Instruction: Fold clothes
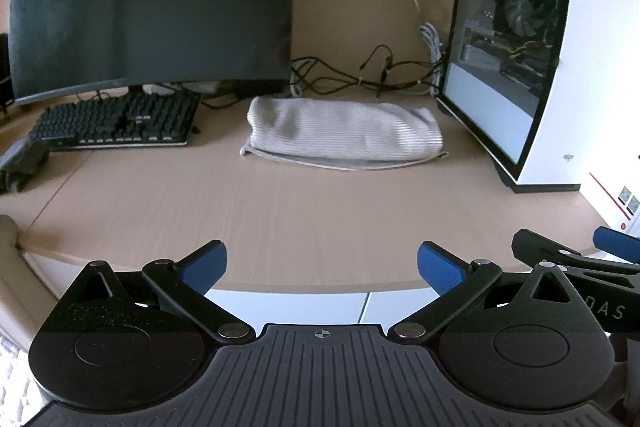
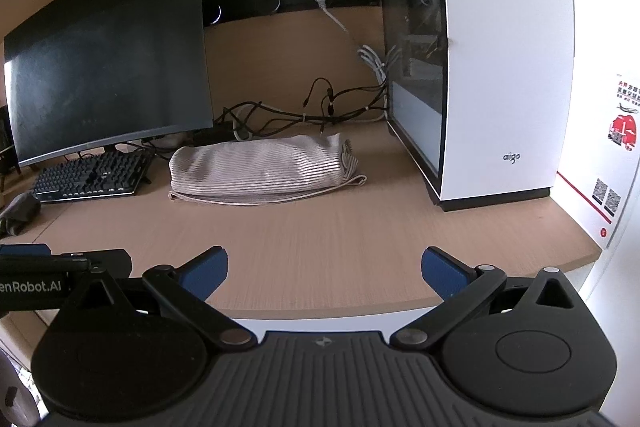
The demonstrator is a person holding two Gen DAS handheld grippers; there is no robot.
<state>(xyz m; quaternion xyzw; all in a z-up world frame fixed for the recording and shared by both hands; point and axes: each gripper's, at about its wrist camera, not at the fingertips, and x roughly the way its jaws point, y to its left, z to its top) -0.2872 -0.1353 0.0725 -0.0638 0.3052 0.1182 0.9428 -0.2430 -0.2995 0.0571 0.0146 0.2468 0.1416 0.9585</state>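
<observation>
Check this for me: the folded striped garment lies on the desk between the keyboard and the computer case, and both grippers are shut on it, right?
Not quite. The folded striped garment does lie between the keyboard and computer case, but both views show the left gripper and right gripper open, well short of it.

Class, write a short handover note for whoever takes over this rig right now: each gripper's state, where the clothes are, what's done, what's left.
Left gripper: open, empty, at the desk's near edge.
Right gripper: open, empty, beside the left one.
Striped garment: lies folded at the back of the desk, between the keyboard and the PC case. Neither gripper touches it.
Grey cloth: bunched at the desk's left edge, by the keyboard; looks unfolded.
Left: probably fold the grey cloth.
</observation>
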